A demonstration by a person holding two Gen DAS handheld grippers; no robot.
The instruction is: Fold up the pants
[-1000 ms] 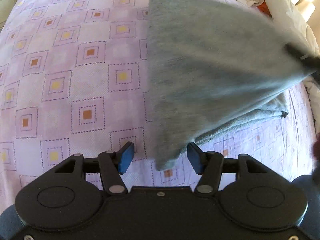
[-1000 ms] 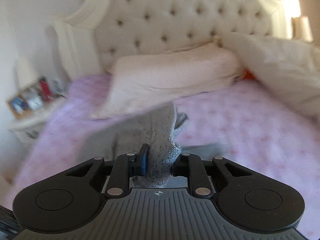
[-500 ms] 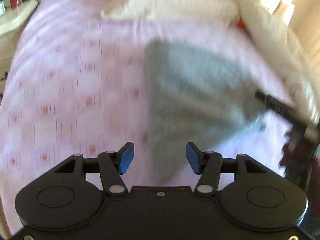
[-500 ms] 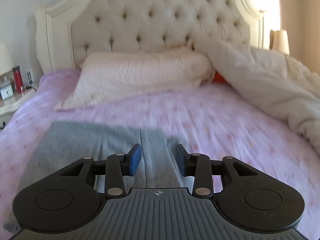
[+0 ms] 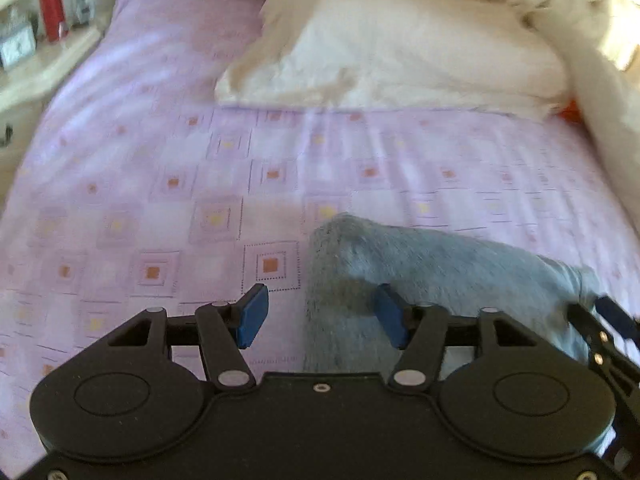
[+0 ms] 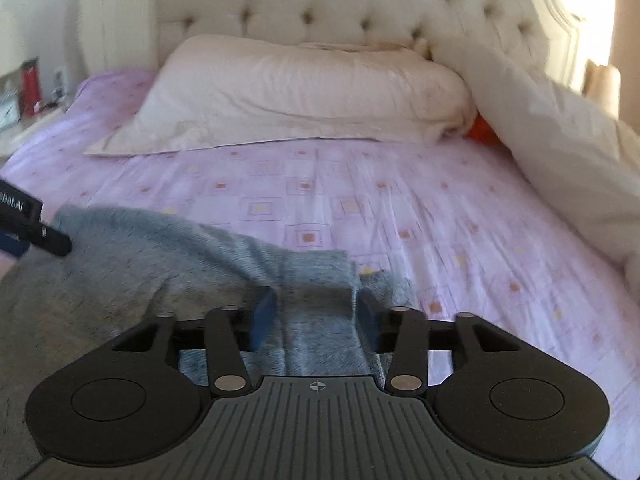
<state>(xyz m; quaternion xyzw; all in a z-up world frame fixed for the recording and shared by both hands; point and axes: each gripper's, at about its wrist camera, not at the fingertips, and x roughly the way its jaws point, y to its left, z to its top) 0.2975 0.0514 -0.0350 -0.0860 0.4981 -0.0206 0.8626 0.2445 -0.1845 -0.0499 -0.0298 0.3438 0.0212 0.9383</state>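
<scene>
The grey pants point(image 5: 432, 276) lie folded on the purple patterned bedsheet point(image 5: 160, 216). My left gripper point(image 5: 320, 316) is open over the pants' left edge, with cloth between its blue pads but not pinched. My right gripper point(image 6: 316, 318) is open too, with the pants' point(image 6: 168, 264) folded corner lying between its pads. The right gripper's tip shows at the right edge of the left wrist view point(image 5: 600, 320), and the left gripper's tip at the left edge of the right wrist view point(image 6: 28, 228).
A white pillow point(image 6: 304, 92) lies against the tufted headboard point(image 6: 340, 4). A white duvet point(image 6: 568, 148) is bunched along the right side, with something orange point(image 6: 480, 130) beside it. A nightstand point(image 5: 36, 52) with a red bottle and clock stands at the left.
The right gripper has let go of the pants and opened. The lifted pants have come down flat onto the bed. Both grippers have tilted up toward the headboard.
</scene>
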